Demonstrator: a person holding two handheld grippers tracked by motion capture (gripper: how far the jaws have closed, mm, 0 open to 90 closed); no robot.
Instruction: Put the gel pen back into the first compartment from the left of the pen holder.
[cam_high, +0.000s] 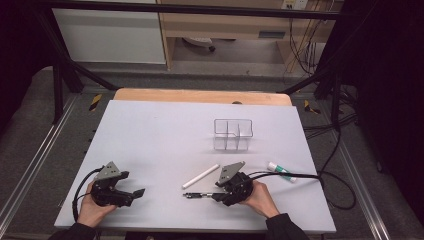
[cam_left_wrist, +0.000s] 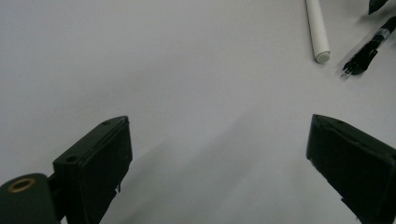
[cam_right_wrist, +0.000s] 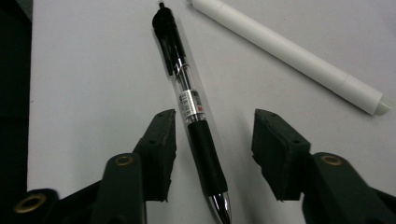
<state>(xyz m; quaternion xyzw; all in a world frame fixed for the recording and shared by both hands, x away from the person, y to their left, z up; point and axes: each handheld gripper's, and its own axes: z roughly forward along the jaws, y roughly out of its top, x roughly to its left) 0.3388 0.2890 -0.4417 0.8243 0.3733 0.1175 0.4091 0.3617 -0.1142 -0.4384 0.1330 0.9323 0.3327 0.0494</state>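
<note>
A black click pen (cam_right_wrist: 187, 88) with a clear barrel lies flat on the white table (cam_high: 165, 135), near its front edge. My right gripper (cam_right_wrist: 214, 116) straddles the pen's rubber grip end, a jaw on each side, with a sliver of table visible between each pad and the pen. In the high view this right gripper (cam_high: 217, 193) points left along the pen (cam_high: 197, 195). A white capped marker (cam_high: 201, 176) lies just beyond it, slanted. My left gripper (cam_high: 135, 196) rests at the front left, open wide over bare table (cam_left_wrist: 219, 135), with the marker (cam_left_wrist: 316, 28) and pen (cam_left_wrist: 366, 53) farther off.
A clear plastic organiser (cam_high: 233, 134) with dividers stands upright behind the middle of the table. A white and green marker (cam_high: 280, 171) lies to the right of my right hand, by the gripper's cable. Dark floor and frame rails surround the table.
</note>
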